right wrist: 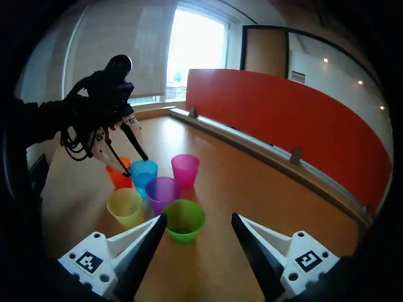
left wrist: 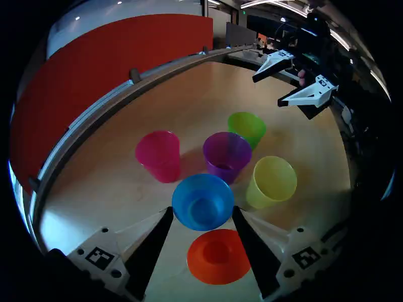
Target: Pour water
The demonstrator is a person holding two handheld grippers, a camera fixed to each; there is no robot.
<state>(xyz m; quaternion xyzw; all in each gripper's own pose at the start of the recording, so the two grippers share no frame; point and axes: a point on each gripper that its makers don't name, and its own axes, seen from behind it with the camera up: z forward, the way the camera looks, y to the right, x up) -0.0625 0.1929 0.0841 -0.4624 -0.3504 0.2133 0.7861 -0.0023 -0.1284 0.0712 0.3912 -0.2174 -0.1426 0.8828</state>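
Left gripper (left wrist: 202, 210) gapes empty, tips flanking blue cup (left wrist: 201, 194) in 6-cup cluster on table (left wrist: 106, 189), prob. lining up a grab for pouring; right gripper (right wrist: 198, 216) open, empty, near green cup (right wrist: 183, 220).

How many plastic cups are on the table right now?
6. Seen from the left gripper view: orange cup nearest, blue cup behind it, pink cup left, purple cup centre, yellow cup right, green cup farthest. None looks hidden.
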